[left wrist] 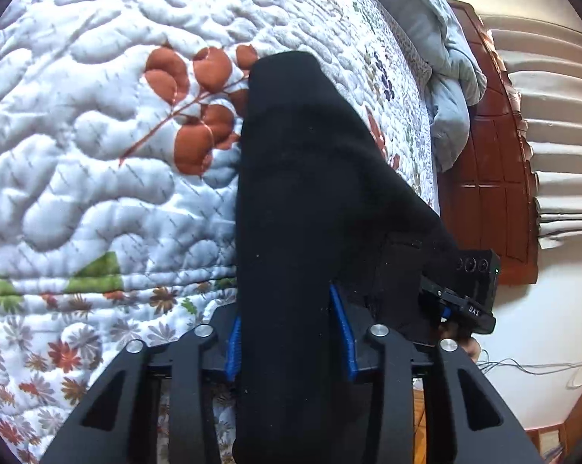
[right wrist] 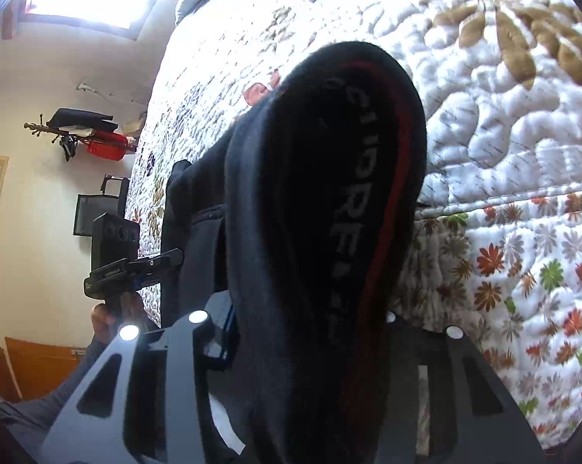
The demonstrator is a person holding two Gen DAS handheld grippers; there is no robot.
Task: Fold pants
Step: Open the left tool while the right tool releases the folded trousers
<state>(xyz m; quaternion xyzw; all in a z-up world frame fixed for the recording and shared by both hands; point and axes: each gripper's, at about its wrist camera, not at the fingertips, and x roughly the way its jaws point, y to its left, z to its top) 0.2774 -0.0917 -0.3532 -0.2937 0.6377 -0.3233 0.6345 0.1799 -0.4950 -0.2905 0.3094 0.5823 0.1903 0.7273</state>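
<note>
The black pants (left wrist: 302, 178) hang bunched between my two grippers above the quilted bed. My left gripper (left wrist: 289, 332) is shut on a thick fold of the pants between its blue pads. In the right wrist view the pants (right wrist: 314, 201) show a red stripe and grey lettering along the side. My right gripper (right wrist: 310, 332) is shut on that part; the cloth covers most of its fingers. Each gripper shows in the other's view: the right one (left wrist: 469, 294) at the right, the left one (right wrist: 117, 255) at the left.
The white quilt (left wrist: 97, 147) with leaf and flower prints covers the bed under the pants. A light blue blanket (left wrist: 445, 77) lies bunched at the far end by a wooden headboard (left wrist: 484, 162). A coat rack (right wrist: 82, 131) hangs on the wall.
</note>
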